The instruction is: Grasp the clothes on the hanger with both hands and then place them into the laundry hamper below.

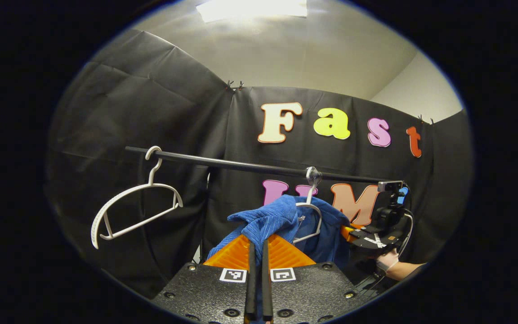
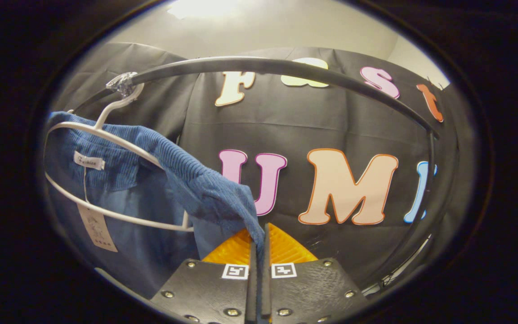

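Black cloth walls close off the booth under a pale ceiling with a bright light panel, and a dark rail (image 1: 259, 167) runs across in front of the cloth. In the left gripper view an empty white hanger (image 1: 128, 202) hooks on the rail at the left, tilted, well apart from a second white hanger (image 1: 309, 211) farther right that carries the blue garment (image 1: 277, 225). The left gripper (image 1: 257, 252) has its two fingers pressed together on a fold of the blue ribbed fabric at the garment's near shoulder. Beyond the garment, to the right, the right gripper (image 1: 371, 236) shows with a gloved hand (image 1: 387, 260) holding it from below.

In the right gripper view the rail (image 2: 286, 67) arcs overhead, and the garment's hanger (image 2: 106, 135) hangs from it at the left by its hook. The blue garment (image 2: 151, 180) drapes over this hanger, a neck label and a paper tag (image 2: 97, 227) showing inside it. The right gripper (image 2: 259, 252) is clenched on the drooping sleeve end of the garment, which runs down between its closed fingers
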Action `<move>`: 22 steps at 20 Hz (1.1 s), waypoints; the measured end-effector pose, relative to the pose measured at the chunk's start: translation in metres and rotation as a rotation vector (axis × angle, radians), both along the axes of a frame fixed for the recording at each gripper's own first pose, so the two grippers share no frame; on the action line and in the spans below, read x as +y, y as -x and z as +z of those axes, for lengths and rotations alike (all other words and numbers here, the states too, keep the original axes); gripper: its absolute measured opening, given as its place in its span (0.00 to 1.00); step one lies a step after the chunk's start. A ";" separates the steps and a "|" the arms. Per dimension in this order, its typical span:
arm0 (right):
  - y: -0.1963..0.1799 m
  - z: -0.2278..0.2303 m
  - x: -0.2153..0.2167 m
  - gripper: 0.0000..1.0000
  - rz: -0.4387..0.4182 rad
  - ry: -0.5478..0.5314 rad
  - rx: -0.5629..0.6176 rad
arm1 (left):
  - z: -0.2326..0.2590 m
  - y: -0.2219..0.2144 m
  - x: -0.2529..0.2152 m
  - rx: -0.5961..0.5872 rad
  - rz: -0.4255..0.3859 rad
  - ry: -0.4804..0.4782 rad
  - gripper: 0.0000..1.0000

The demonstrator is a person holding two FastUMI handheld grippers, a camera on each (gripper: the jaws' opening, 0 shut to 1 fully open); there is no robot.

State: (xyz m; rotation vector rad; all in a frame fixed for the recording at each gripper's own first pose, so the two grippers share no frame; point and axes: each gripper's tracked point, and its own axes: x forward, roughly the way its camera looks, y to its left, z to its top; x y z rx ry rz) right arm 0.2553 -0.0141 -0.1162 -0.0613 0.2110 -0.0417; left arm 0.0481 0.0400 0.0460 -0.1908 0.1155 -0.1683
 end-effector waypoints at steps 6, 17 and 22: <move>-0.007 0.014 -0.008 0.04 -0.012 -0.006 -0.040 | 0.026 -0.003 0.016 -0.042 0.003 -0.021 0.05; -0.009 0.026 -0.006 0.05 0.002 0.013 -0.074 | 0.026 -0.019 0.045 0.027 -0.041 -0.198 0.05; -0.009 0.027 -0.004 0.05 0.014 0.022 -0.081 | 0.032 -0.027 0.056 0.047 -0.077 -0.311 0.05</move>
